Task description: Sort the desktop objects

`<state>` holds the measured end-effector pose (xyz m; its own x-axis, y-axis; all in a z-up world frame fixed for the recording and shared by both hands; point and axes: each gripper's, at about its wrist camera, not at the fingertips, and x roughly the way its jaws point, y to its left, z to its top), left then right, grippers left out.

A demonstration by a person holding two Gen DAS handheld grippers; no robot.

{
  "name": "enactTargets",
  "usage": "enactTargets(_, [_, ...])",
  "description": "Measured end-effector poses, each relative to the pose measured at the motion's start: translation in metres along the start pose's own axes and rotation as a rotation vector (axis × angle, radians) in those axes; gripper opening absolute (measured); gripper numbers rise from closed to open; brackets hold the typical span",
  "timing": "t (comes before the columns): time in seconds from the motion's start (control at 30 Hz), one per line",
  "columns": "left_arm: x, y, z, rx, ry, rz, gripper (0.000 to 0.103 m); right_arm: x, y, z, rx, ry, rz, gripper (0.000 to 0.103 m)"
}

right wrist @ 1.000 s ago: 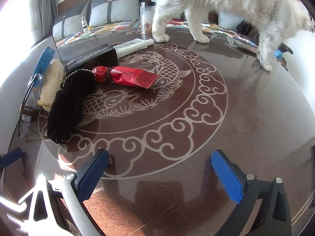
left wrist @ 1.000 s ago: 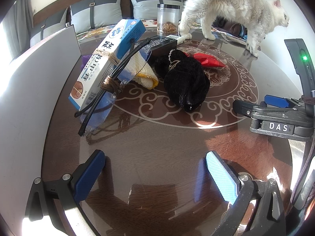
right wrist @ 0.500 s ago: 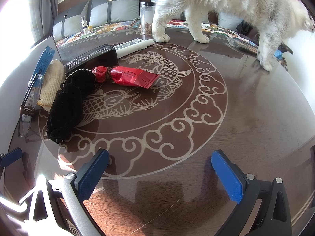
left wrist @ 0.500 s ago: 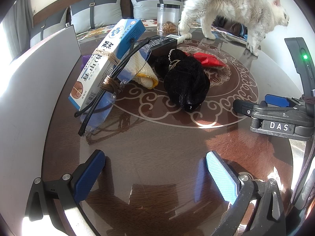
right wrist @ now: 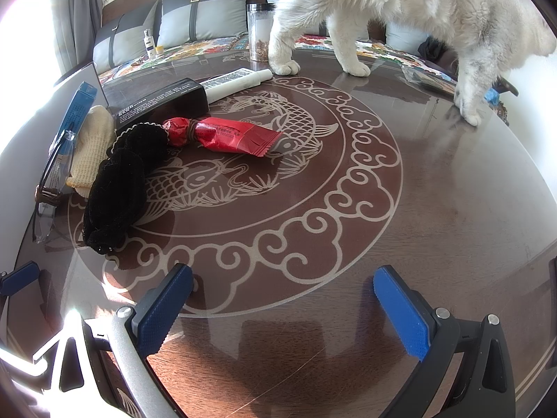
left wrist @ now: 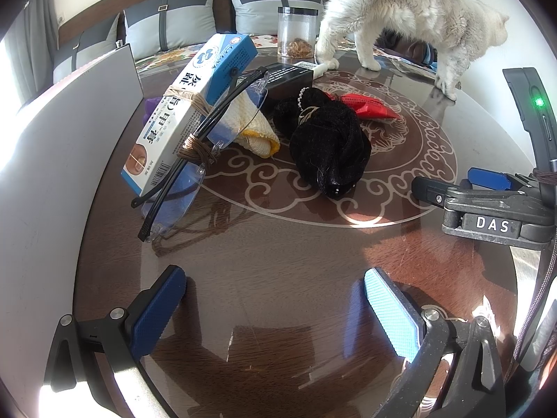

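Glossy round brown table (right wrist: pixel 435 188) with pale fish and cloud pattern, white cat (right wrist: pixel 400 7) standing at far edge, grey sofa cushions (right wrist: pixel 205 10) behind, left gripper (left wrist: pixel 275 308) and right gripper (right wrist: pixel 282 310) both spread wide, holding nothing

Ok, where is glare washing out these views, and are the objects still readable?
Left wrist: the grey panel at left is blown out by sun; the medicine box and black cloth stay sharp. Right wrist: glare burns the lower left corner; the red wrapper reads clearly.
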<state>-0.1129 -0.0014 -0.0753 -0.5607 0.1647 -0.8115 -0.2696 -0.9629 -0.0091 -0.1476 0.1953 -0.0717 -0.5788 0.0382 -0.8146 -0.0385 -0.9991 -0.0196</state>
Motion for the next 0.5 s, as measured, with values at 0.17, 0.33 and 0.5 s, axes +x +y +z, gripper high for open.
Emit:
enactTargets(0.17, [0.0000,0.0001,-0.0001,0.000,0.000,0.000,0.103,-0.0003,0.0000,0.0000,0.000,0.000,0.000,0.103])
enactTargets(0.33, [0.0001,0.0002,0.0000,-0.001,-0.001,-0.002,0.103,-0.0002,0.0000,0.0001,0.000,0.000,0.000,0.103])
enactTargets(0.5, [0.0004,-0.0016,0.0018,-0.001,0.000,-0.003,0.103,0.0000,0.0000,0.0001,0.000,0.000,0.000,0.103])
